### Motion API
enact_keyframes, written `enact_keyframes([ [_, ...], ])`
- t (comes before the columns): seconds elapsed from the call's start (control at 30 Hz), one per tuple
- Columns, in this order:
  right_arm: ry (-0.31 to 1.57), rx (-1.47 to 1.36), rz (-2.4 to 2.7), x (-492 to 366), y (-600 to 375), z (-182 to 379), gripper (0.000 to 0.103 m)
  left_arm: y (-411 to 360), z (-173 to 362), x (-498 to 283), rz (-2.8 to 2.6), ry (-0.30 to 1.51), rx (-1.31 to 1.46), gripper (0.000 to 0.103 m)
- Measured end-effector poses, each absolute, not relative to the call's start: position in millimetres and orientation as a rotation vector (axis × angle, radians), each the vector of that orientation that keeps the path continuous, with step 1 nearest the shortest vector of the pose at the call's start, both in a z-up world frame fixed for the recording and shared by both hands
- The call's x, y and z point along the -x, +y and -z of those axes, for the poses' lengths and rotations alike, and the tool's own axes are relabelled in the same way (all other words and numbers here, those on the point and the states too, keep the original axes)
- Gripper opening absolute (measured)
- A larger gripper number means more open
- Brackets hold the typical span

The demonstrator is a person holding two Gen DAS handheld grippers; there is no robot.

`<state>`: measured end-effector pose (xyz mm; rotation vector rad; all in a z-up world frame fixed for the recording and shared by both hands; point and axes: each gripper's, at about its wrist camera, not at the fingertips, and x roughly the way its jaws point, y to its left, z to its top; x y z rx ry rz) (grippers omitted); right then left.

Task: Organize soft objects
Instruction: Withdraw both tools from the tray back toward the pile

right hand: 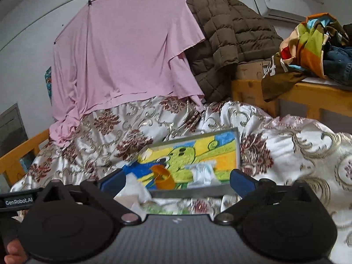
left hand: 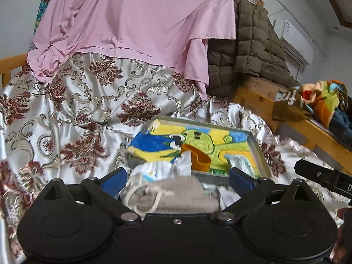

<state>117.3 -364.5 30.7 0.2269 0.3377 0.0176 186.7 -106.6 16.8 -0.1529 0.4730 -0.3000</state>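
- Left wrist view: the left gripper point(left hand: 177, 179) stands wide open and holds nothing. Between and just below its fingers lies a grey cloth pouch with a white cord point(left hand: 173, 194), blurred, beside white crumpled cloths point(left hand: 158, 168), all on the bed.
- I judge these pieces light and limp; they will sag and fold, so a pinch on a bunched fold or on the cord seems safest.
- Behind them a shallow grey tray point(left hand: 256, 148) with a cartoon towel point(left hand: 198, 142) holds an orange cup point(left hand: 198, 157); the tray rim is stiff and could catch the fingers.
- Right wrist view: the right gripper point(right hand: 177, 181) is also wide open and has hold of nothing, near the front edge of the tray point(right hand: 189, 192).
- A small white cloth point(right hand: 203, 172) lies in the tray beside the orange cup point(right hand: 162, 177).
- The satin bedspread point(right hand: 286, 145) looks slippery, with free room to the right; the wooden bed frame point(right hand: 22, 151) limits the left.
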Motion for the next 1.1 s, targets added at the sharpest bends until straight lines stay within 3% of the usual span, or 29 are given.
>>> enact_keyframes([
  [0.5,0.431,-0.123,-0.023,-56.3,-314.0,-10.0,0.103,-77.2,5.0,-125.9,0.374,0.500,0.044,0.102],
  [1.1,0.568,-0.027,-0.027,-69.9,-291.0,12.6,0.103,-65.4,29.4,-128.4,0.364,0.575,0.003,0.102],
])
